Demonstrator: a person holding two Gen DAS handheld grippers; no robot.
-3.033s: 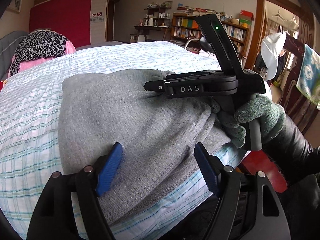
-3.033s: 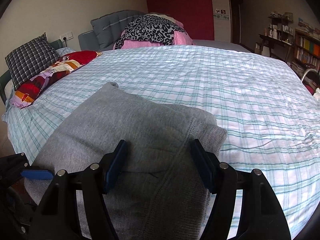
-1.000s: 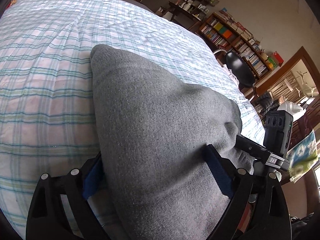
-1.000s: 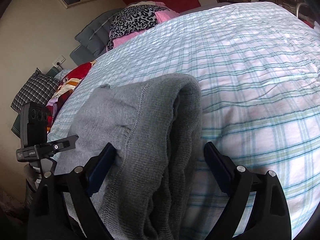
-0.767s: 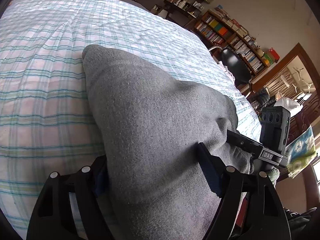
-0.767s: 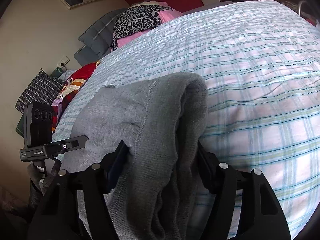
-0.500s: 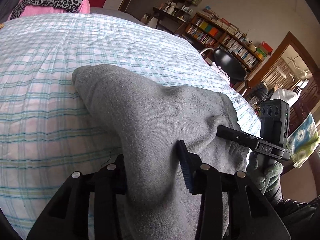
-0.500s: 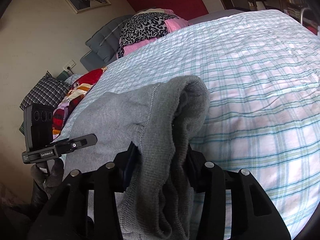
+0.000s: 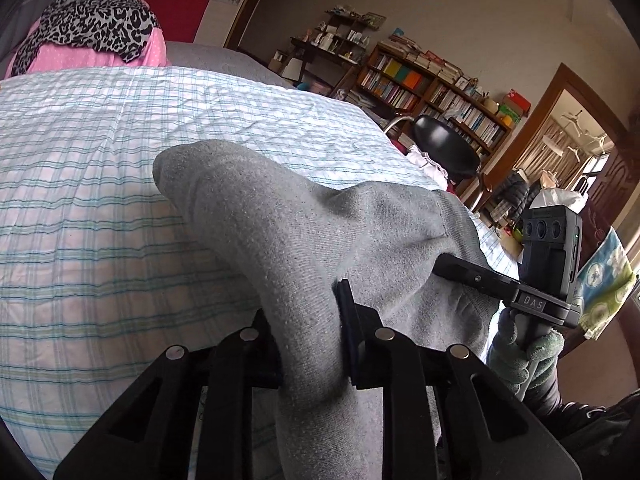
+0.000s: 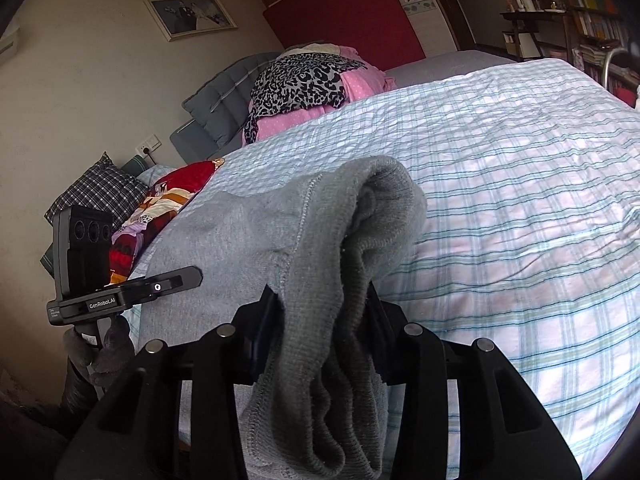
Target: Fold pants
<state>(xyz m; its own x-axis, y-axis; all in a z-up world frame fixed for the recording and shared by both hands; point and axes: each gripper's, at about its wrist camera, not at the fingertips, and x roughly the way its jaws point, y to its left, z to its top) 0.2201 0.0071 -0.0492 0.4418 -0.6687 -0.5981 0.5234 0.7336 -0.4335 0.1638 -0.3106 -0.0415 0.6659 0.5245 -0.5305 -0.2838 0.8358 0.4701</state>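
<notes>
Left gripper (image 9: 308, 336) has just squeezed its fingers onto one end of the grey pants (image 9: 304, 232), right gripper (image 10: 320, 336) onto the bunched waistband end (thick layers there). Folded pants stretch crosswise between them, drooping onto the checked bed (image 10: 520, 184).

A: Can you see the left gripper (image 9: 308, 332) pads?
B: No, the grey pants (image 9: 304, 240) bunch over them.
A: And the pants' lower end?
B: Cut off by the bottom edge. The bookshelf (image 9: 436, 96) titles are too small to read.
</notes>
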